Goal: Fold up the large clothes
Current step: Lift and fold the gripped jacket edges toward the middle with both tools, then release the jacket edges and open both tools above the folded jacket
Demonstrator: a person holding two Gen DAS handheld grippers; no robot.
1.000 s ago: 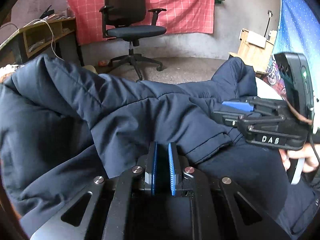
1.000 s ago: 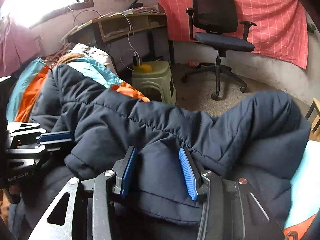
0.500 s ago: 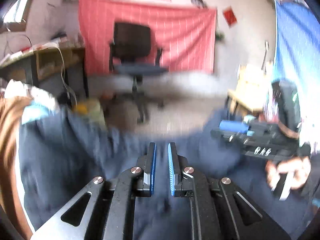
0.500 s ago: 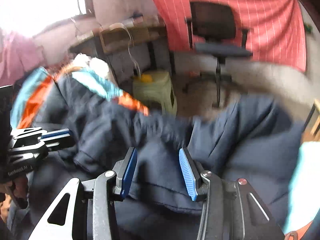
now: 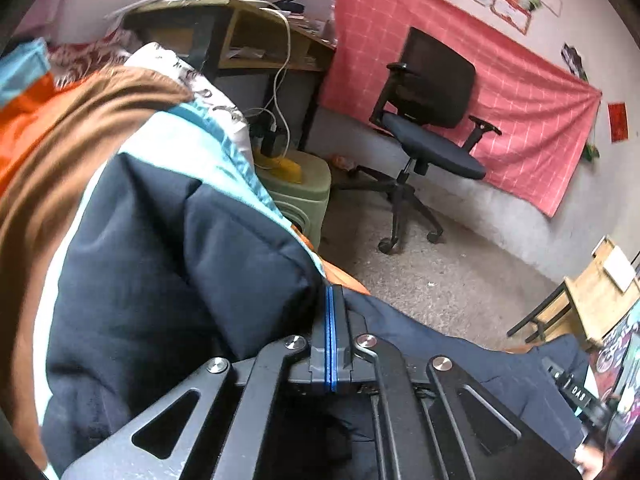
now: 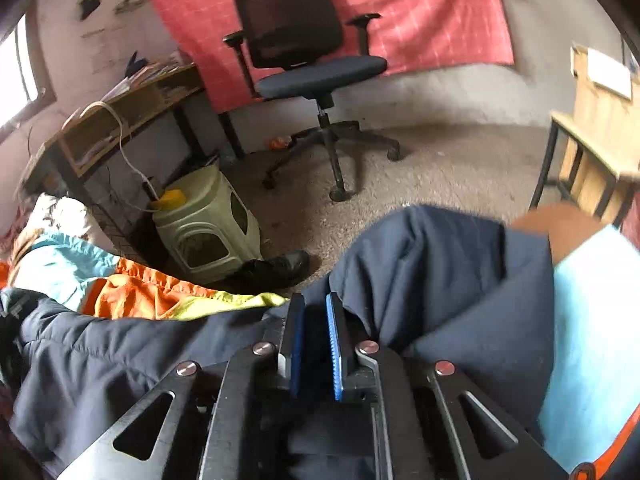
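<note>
Navy quilted fabric fills the lower part of both wrist views: a large padded jacket (image 5: 168,280) lies spread over a bed cover (image 5: 188,148) of pale blue, orange and brown, and bulges up to the left of the left tongs (image 5: 331,300). From the right wrist camera the same jacket (image 6: 452,280) runs under and to both sides of the right tongs (image 6: 316,312), with a raised fold on their right and a flatter stretch on their left; the bed cover (image 6: 132,292) shows beyond it in orange and yellow-green.

Left tongs: the two blue pads are pressed together with no gap between them, at the edge of the puffed jacket panel; whether any cloth is pinched between them cannot be told.

Right tongs: the blue pads stand slightly apart with dark jacket cloth lying between them; whether they grip it cannot be told.

Ahead of both tongs, across the bare floor, a black office chair (image 6: 304,52) stands before a pink checked wall cloth (image 6: 420,12). A wooden desk (image 5: 240,24) is ahead and to the left, with a white cable (image 5: 280,80) hanging from it. A pale green plastic stool (image 6: 208,224) stands just beyond the bed edge, a yellow object (image 6: 170,197) on top.
</note>
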